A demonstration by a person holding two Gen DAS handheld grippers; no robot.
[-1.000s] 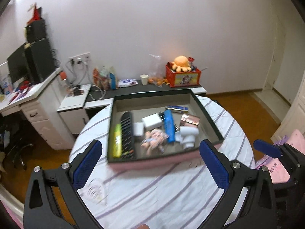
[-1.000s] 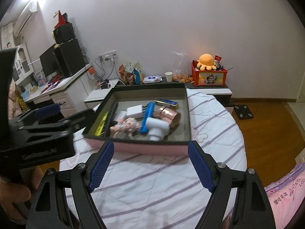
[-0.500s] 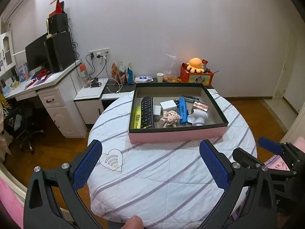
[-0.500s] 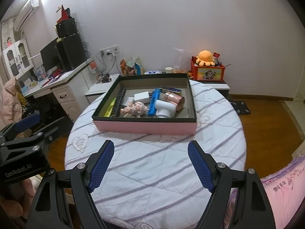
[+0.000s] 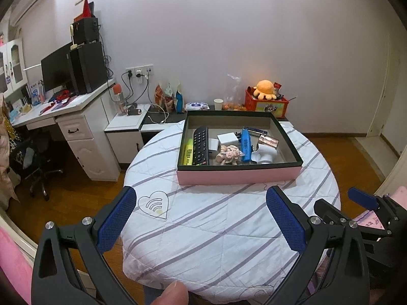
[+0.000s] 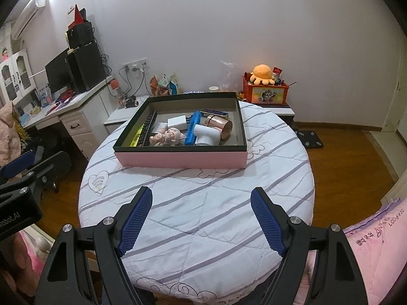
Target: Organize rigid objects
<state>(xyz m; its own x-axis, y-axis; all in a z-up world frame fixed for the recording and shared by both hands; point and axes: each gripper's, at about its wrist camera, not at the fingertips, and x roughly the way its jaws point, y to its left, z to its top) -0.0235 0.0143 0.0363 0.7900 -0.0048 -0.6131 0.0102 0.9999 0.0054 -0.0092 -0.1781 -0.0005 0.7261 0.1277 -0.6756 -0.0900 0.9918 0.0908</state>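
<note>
A round table point(image 5: 229, 228) in a striped white cloth bears one pink-sided box point(image 5: 239, 175).

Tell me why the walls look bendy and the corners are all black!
Left wrist view: a fisheye lens bows the door frame and leaves dark corners; the pink box stays sharp. Right wrist view: same bending on the air conditioner, bright glare top left, and the round table bulges.

One box point(image 5: 239, 175), one remote point(image 5: 201, 145)
</note>
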